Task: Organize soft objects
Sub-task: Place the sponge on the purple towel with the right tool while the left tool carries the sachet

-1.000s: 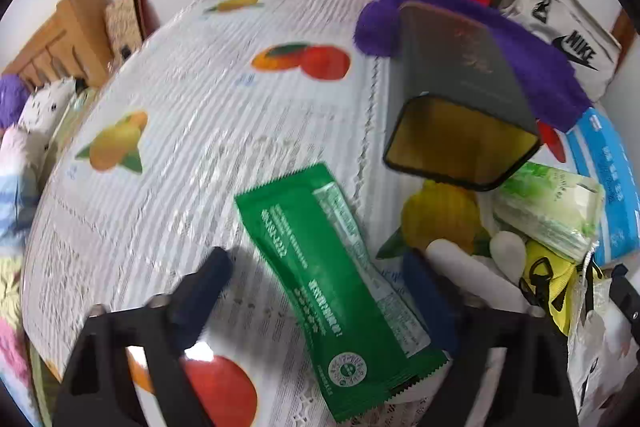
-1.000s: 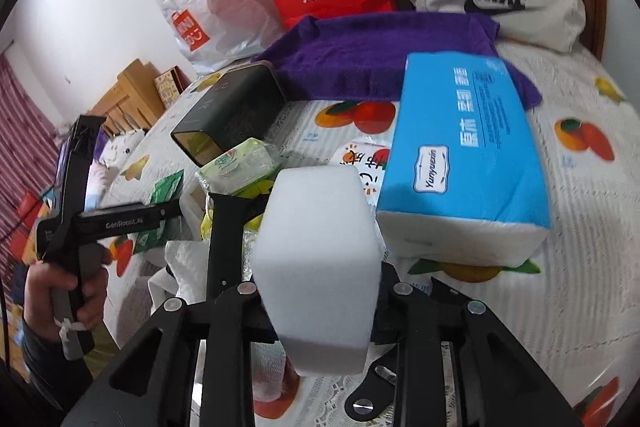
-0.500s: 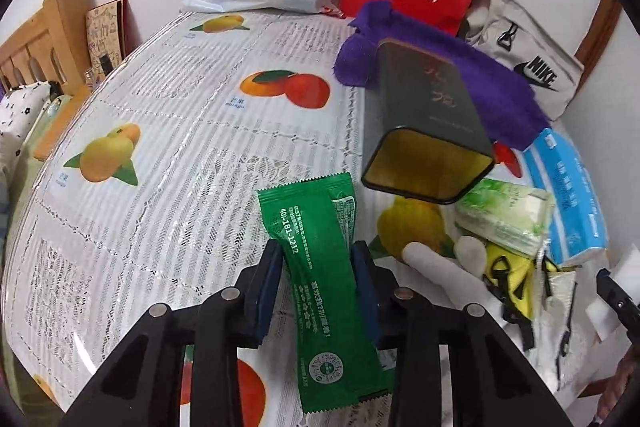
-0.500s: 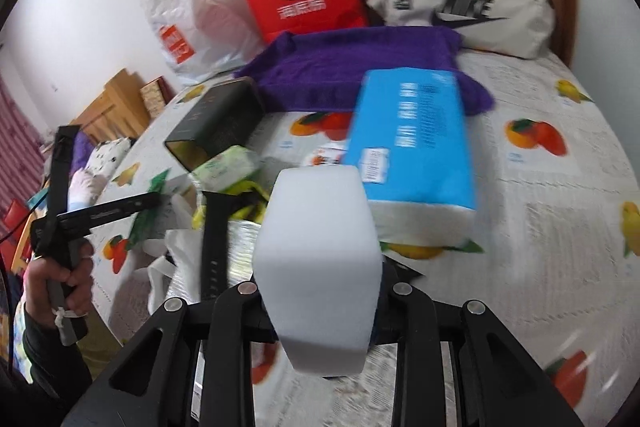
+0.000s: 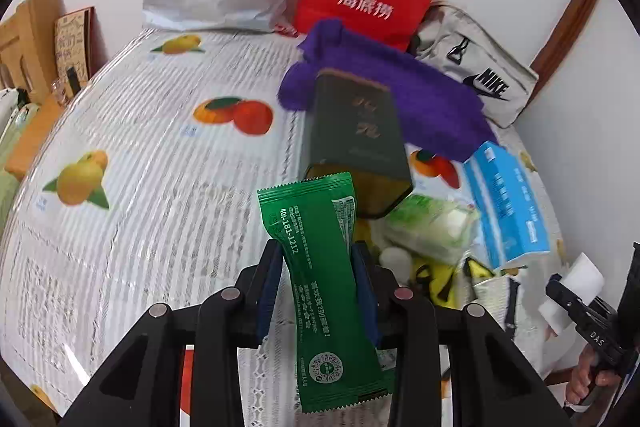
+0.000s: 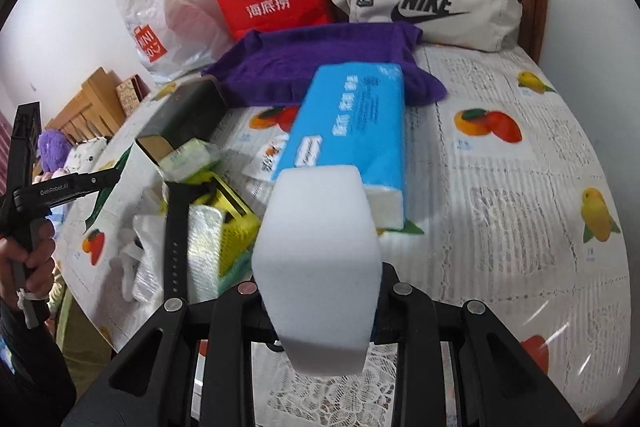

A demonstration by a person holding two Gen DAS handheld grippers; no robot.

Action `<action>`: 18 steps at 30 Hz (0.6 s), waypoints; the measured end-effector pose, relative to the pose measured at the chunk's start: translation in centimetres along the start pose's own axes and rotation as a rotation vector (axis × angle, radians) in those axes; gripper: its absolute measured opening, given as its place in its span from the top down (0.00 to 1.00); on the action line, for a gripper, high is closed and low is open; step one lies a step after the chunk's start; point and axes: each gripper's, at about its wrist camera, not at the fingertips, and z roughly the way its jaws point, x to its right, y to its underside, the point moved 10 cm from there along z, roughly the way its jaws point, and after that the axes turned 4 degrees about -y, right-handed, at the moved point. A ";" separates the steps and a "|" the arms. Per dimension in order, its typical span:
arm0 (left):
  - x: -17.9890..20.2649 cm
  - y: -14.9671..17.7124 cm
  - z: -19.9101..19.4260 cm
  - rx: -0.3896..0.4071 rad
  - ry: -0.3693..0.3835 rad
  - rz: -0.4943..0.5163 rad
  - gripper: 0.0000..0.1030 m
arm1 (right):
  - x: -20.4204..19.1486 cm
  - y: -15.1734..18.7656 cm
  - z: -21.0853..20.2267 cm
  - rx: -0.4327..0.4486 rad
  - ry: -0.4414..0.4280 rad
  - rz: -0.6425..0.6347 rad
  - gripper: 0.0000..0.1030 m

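Partly hidden — right gripper (image 6: pixel 318 301) behind white sponge (image 6: pixel 318 263); left gripper (image 5: pixel 318 287) pinches green packet (image 5: pixel 320 287).

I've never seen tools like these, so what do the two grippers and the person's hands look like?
Both grippers, left and right, are matte black angular frames with silver rivets; the left has blue finger pads. White lettering marks the left gripper's side. The left hand is bare with a dark sleeve; a white tie wraps its handle.
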 end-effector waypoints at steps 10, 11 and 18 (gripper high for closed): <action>1.8 -4.3 -1.5 0.043 0.000 0.037 0.67 | -1.2 -5.6 -0.3 0.044 -0.022 -0.048 0.71; 2.0 -4.9 -1.5 0.047 0.001 0.043 0.67 | -1.2 -6.2 -0.2 0.046 -0.020 -0.051 0.71; 3.5 -9.3 -0.4 0.061 0.012 0.081 0.67 | -1.1 -11.6 1.6 0.058 -0.002 -0.086 0.71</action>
